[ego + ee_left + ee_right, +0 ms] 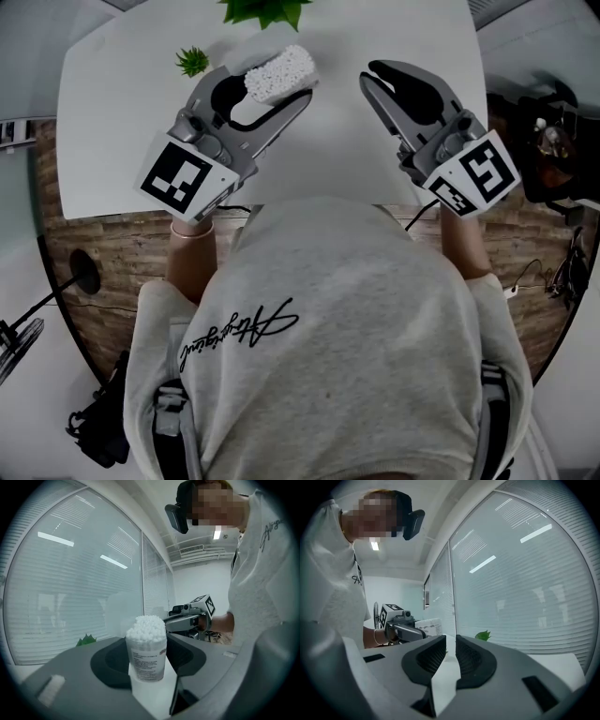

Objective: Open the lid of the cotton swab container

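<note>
Leaning over a white table (pixel 112 84) in a grey sweatshirt (pixel 356 309), holding one claw in each hand above the near edge. Pinching the cotton swab container (pixel 146 660) with the left claw (pixel 277 82), jaws standing partway apart and pressing on both sides of its clear, labelled body. Holding the right claw (pixel 371 77) off to the right of the left one, well apart from it. Pointing it toward the far side of the table, with its jaws drawn nearly together, only a thin slit showing between them and nothing sitting in it.

Showing a leafy green plant (pixel 267 9) beyond the left claw's tips, at the far edge of the table. Poking out past the left claw's jaws: the container's top end, packed with white swab tips. Not possible to tell whether that end is being covered by anything clear. Standing just to the left of the left claw's tips, on the table: a small green plant (pixel 192 62).
</note>
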Motion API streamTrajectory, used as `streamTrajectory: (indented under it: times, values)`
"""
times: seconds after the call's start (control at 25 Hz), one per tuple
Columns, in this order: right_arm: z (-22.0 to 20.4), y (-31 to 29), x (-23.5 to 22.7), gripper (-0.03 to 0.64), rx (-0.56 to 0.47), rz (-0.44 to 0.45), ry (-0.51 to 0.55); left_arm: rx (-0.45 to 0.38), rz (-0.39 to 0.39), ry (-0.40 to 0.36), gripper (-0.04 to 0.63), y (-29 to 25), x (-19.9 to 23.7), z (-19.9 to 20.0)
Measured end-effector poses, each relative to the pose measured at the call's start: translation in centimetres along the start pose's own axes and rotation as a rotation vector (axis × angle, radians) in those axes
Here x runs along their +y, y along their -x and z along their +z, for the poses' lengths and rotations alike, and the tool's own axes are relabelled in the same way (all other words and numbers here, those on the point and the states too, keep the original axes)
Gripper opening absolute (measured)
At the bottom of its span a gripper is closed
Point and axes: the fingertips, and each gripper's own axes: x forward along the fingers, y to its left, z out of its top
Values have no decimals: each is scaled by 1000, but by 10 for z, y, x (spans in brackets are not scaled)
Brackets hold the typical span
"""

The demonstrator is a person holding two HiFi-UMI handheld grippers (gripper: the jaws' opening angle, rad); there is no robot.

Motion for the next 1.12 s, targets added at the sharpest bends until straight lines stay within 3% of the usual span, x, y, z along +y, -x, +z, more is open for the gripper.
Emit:
streamTrajectory:
  times: [0.8, 1.12]
  values:
    - [-11, 4, 3, 55, 8, -24, -14, 14, 4, -6, 209, -1, -4, -5]
    - [-10, 5, 3, 23, 6, -25, -10, 15, -4, -4, 209, -3, -6, -6]
